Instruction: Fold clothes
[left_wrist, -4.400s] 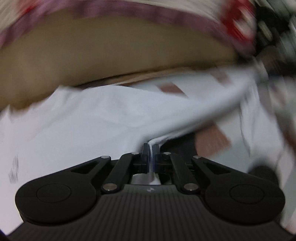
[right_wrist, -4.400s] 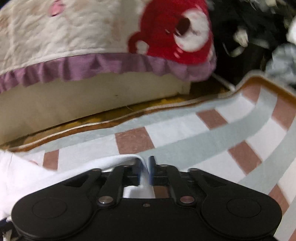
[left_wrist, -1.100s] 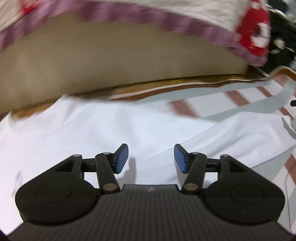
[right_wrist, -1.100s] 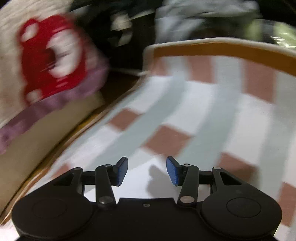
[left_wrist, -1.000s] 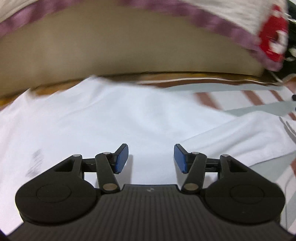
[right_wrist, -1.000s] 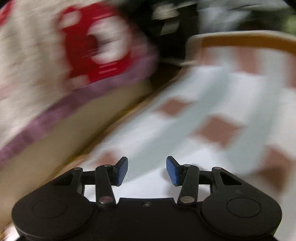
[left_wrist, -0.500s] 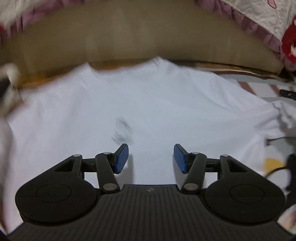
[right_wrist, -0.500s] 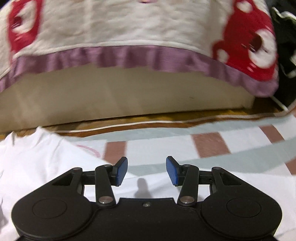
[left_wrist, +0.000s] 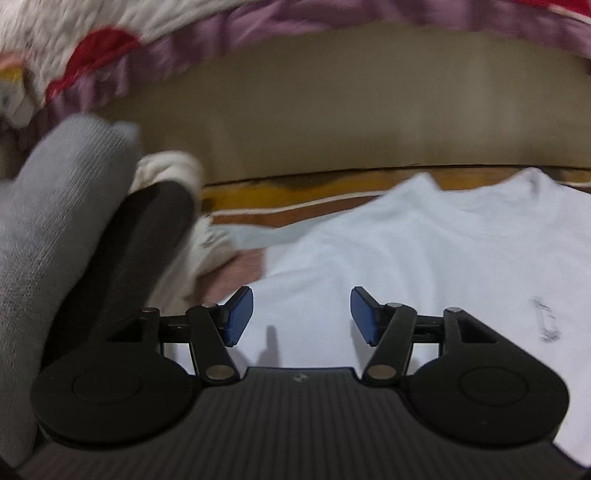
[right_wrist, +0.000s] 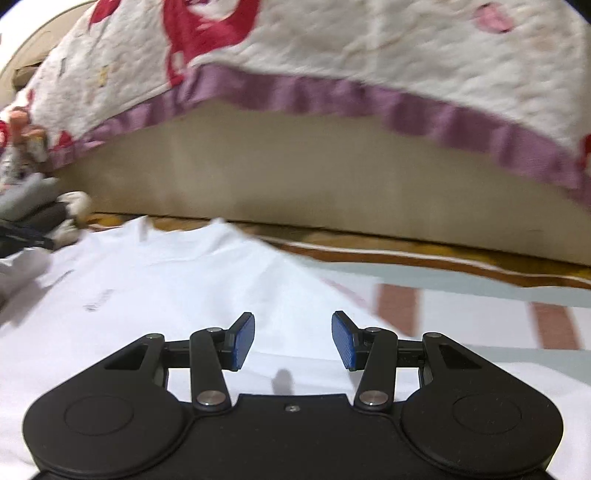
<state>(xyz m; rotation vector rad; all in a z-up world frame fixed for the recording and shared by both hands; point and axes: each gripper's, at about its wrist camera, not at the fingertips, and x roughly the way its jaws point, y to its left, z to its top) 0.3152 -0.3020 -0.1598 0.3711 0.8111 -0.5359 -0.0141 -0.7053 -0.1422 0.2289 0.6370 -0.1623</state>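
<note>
Hovering low over a white shirt (left_wrist: 424, 258), the left tongs (left_wrist: 301, 315) stand wide apart with nothing between the blue pads (left_wrist: 240, 314) — only bare cloth below. The shirt lies spread flat on a striped mat (right_wrist: 461, 306) with pale grey-green bands and brown blocks, its neck end toward a beige bed base (right_wrist: 314, 177). A small dark mark (left_wrist: 546, 325) shows on the shirt to the right of the left tongs. In the right wrist view the right tongs (right_wrist: 293, 341) are likewise spread wide and empty, hanging above the shirt's right part, near where its edge meets the mat. A quilt (right_wrist: 369, 48) — cream with red shapes and a purple frill — overhangs the bed base. At the far left of the left view a grey cloth bundle (left_wrist: 55, 206) sits close to the lens, a dark garment (left_wrist: 140, 236) against it and something whitish and fluffy (left_wrist: 173, 173) just behind; the blur there hides what these are.
</note>
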